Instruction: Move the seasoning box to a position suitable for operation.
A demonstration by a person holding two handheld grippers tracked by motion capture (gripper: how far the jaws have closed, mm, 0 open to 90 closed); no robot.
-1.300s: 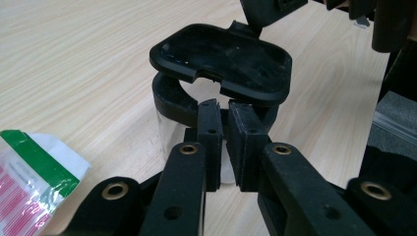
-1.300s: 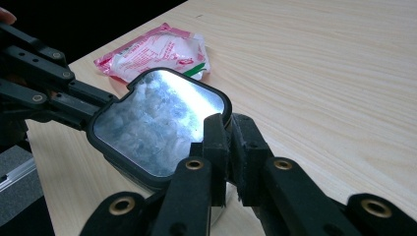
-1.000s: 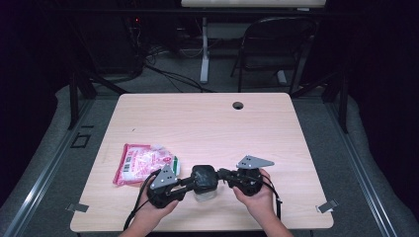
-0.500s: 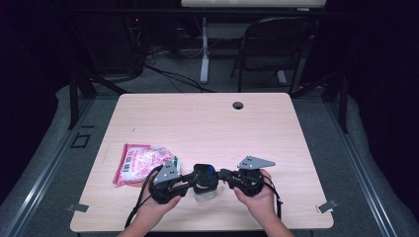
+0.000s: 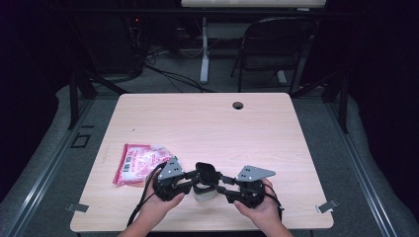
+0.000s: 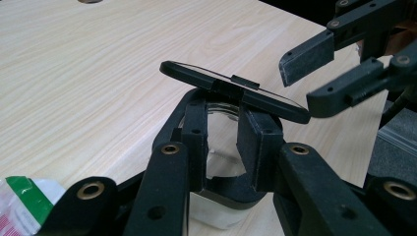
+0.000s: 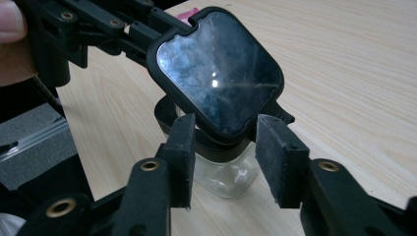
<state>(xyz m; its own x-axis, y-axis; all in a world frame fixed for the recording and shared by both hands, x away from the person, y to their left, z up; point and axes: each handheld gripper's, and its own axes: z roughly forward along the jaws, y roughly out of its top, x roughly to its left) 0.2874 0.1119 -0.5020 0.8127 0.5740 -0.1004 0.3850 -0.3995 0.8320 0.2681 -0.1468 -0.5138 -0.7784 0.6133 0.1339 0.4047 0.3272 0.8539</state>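
Note:
A small clear glass jar (image 5: 205,193) stands near the table's front edge, and its black hinged lid (image 5: 206,173) is tilted up. My left gripper (image 5: 195,183) reaches in from the left. In the left gripper view its jaws (image 6: 223,142) are shut on the jar (image 6: 222,110) just under the lid (image 6: 231,88). My right gripper (image 5: 220,181) faces it from the right. Its jaws (image 7: 223,135) have just been opening and now stand apart on either side of the lid's (image 7: 219,69) lower edge without pressing on it. The jar's glass body (image 7: 226,172) shows below.
A pink and white plastic packet (image 5: 138,162) lies left of the left hand, and its corner (image 6: 19,201) shows in the left gripper view. The wooden table (image 5: 207,128) has a cable hole (image 5: 238,105) near its far edge. A dark chair (image 5: 276,44) stands behind it.
The right gripper's jaws have spread apart and let go of the lid, which now stands tilted up over the jar. Both hands have stayed in place.

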